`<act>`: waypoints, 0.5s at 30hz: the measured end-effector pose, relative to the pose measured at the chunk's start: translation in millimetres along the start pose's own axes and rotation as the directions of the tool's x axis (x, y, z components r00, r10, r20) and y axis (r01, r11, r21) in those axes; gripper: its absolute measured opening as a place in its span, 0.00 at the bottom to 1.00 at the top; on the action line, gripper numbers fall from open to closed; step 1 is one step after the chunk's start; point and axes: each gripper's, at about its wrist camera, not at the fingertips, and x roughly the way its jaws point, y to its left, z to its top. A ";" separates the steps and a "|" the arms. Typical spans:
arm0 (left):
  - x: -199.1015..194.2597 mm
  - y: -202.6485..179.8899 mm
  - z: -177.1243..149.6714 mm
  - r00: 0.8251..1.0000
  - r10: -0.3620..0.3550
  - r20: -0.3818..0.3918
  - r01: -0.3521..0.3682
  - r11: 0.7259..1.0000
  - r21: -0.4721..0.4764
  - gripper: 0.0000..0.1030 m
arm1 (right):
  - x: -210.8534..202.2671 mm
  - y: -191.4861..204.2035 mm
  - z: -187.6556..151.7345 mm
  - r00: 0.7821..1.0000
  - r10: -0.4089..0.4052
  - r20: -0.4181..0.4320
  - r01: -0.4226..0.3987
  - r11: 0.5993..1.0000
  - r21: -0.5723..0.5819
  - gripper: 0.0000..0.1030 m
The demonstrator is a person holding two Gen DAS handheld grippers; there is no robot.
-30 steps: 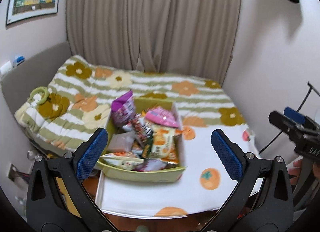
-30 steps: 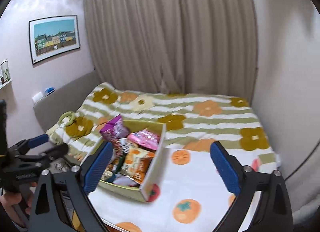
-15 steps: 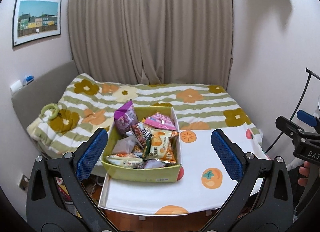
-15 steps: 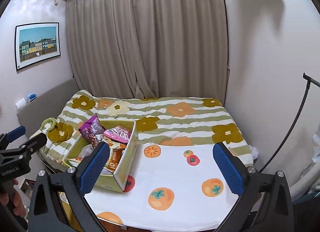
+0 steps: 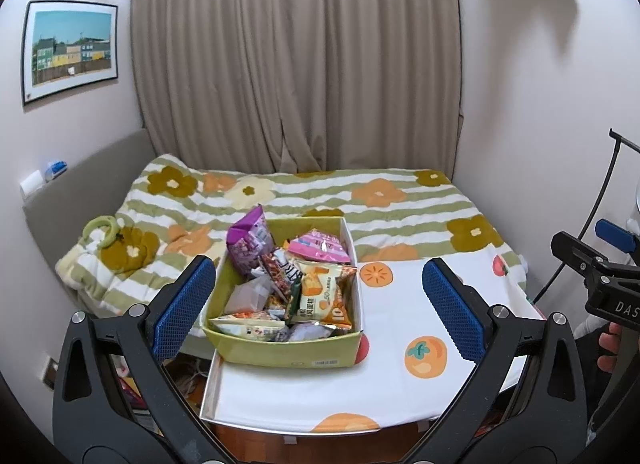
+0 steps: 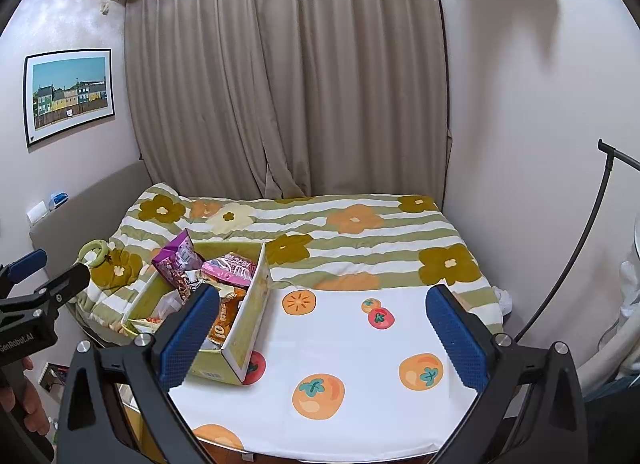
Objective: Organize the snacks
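Note:
A yellow-green cardboard box (image 5: 280, 352) (image 6: 248, 328) full of snack packets stands at the left end of a white table (image 5: 392, 376) (image 6: 352, 348) with an orange-fruit cloth. Among the packets are a purple bag (image 5: 250, 238) (image 6: 176, 260), a pink bag (image 5: 320, 246) (image 6: 230, 270) and an orange packet (image 5: 324, 298). My left gripper (image 5: 318, 310) is open, held back from the box and framing it. My right gripper (image 6: 320, 336) is open too, over the bare cloth to the right of the box. Neither holds anything.
Behind the table lies a bed with a green-striped flower blanket (image 5: 320, 199) (image 6: 360, 232). A green ring toy (image 5: 100, 229) rests on its left side. Curtains and walls close the room. A dark stand pole (image 6: 576, 256) rises at the right. Hands hold both gripper handles.
Both cameras have drawn back and risen, so the box and table look smaller and farther. The right view has swung toward the bare cloth. Both grippers stayed open.

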 end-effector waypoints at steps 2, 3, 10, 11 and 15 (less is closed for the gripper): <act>1.0 -1.0 0.3 1.000 -0.001 0.000 0.001 1.000 0.001 1.00 | 0.7 -0.1 0.1 1.000 0.000 0.000 0.000 1.000 0.000 1.00; 1.5 -1.4 0.4 1.000 0.000 -0.001 0.000 1.000 0.002 1.00 | 0.8 0.0 0.2 1.000 -0.001 0.001 0.001 1.000 0.000 1.00; 1.9 -1.4 0.1 1.000 -0.002 -0.002 0.002 1.000 0.001 1.00 | 2.4 -1.1 0.6 1.000 0.000 -0.003 0.000 1.000 0.002 1.00; 2.6 -1.2 -0.2 1.000 -0.003 -0.004 0.003 1.000 0.001 1.00 | 2.3 -1.1 0.6 1.000 -0.001 -0.002 0.001 1.000 0.002 1.00; 3.0 0.3 -0.2 1.000 -0.007 -0.006 0.007 1.000 -0.001 1.00 | 4.1 -2.0 0.5 1.000 -0.006 -0.006 0.006 1.000 0.002 1.00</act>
